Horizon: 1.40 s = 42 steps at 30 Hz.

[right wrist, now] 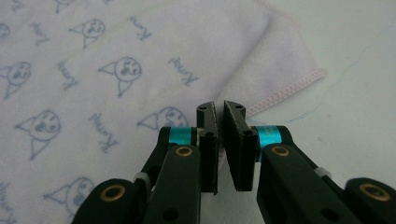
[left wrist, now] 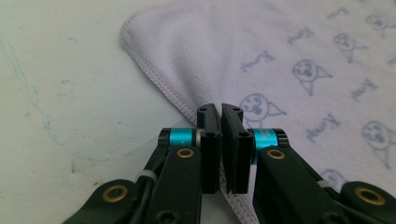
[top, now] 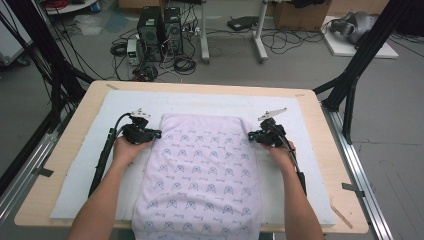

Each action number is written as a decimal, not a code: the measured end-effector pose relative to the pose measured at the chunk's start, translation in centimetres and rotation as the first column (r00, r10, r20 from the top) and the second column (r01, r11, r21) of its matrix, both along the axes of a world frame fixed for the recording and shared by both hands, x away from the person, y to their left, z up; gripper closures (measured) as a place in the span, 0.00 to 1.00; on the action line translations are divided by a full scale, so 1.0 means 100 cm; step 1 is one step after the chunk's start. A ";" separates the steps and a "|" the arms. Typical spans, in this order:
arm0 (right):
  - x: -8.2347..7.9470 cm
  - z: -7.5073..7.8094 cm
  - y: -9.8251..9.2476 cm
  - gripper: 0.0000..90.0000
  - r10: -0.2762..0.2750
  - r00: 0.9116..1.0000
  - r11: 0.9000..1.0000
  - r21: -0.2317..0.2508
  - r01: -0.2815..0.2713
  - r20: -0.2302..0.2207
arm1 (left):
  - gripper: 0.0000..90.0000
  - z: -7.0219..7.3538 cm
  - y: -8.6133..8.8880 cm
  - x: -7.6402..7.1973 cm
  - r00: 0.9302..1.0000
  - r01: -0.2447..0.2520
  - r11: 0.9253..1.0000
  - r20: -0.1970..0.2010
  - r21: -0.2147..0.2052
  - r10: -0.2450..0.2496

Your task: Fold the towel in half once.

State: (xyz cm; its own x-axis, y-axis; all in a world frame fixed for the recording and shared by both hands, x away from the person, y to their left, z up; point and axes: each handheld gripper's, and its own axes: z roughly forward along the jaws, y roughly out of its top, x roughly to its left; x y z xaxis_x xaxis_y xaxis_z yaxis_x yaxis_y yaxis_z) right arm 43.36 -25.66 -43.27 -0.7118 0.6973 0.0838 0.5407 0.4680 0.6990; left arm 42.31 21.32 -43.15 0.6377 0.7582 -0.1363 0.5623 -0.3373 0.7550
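High view: the towel (top: 202, 172) is spread down the middle of the frame on the white mat (top: 90, 165), its near end hanging past the table (top: 65, 130) edge at the bottom. The left gripper (top: 156, 134) is set at the towel's left edge in the left centre of the frame, and the right gripper (top: 251, 135) at its right edge in the right centre, both just below the far corners.

Left gripper view: in the lower centre the jaws are closed, and the stitched hem (left wrist: 180, 100) is seen pinched between them. Only the very edge seems to be caught, so the hem could be pulled free once the towel is lifted.

Right gripper view: again in the lower centre, the jaws are closed on the towel's edge near its corner (right wrist: 303, 79). The fabric looks folded double there; if a single layer has been taken, the other could sag or unfold. Should one hand be raised faster than the other, the fold would likely come out skewed, and the hanging end could drag the towel off the mat.
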 end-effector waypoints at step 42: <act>-0.067 -0.003 0.007 0.72 0.169 0.980 0.982 0.105 -0.158 -0.108 | 0.71 -0.006 -0.006 -0.060 0.989 0.142 0.990 -0.037 -0.006 -0.142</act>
